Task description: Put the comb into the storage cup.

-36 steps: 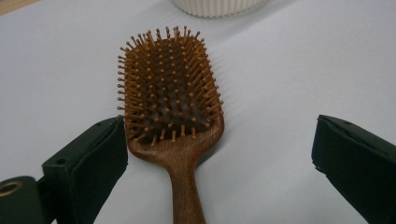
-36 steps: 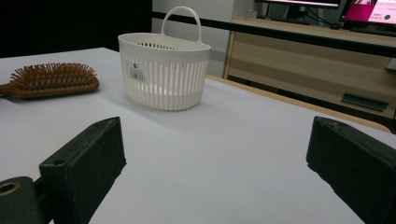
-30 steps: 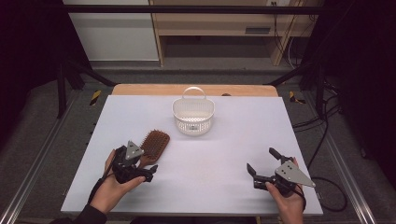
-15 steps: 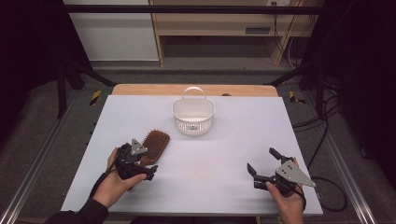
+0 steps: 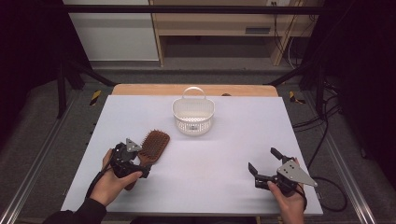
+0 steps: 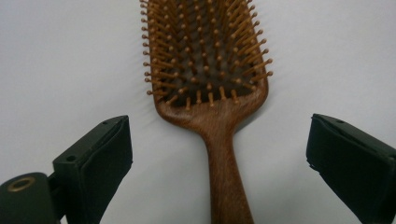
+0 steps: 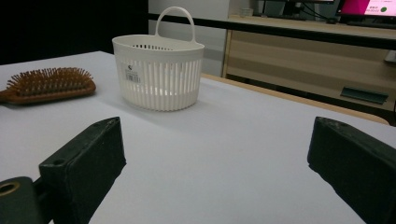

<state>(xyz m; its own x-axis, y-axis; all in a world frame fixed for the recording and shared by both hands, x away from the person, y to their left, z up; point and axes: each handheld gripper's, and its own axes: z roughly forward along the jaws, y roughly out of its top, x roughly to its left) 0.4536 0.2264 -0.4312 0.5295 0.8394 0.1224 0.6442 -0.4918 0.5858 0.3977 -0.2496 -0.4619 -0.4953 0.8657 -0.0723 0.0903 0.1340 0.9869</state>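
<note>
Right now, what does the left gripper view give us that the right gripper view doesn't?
Left gripper view alone: the hairbrush handle running down between the open left claw, neither jaw touching it, and the bristle pins from above.

Right gripper view alone: the white basket standing upright with its handle raised, the wooden shelf unit beyond the table, and the open right claw with nothing between its jaws.

Both: the hairbrush, bristles up, lying on the white table.

hairbrush (image 6: 219, 126): brown wood | basket (image 5: 193, 115): white, slatted | table (image 5: 224, 154): white
</note>
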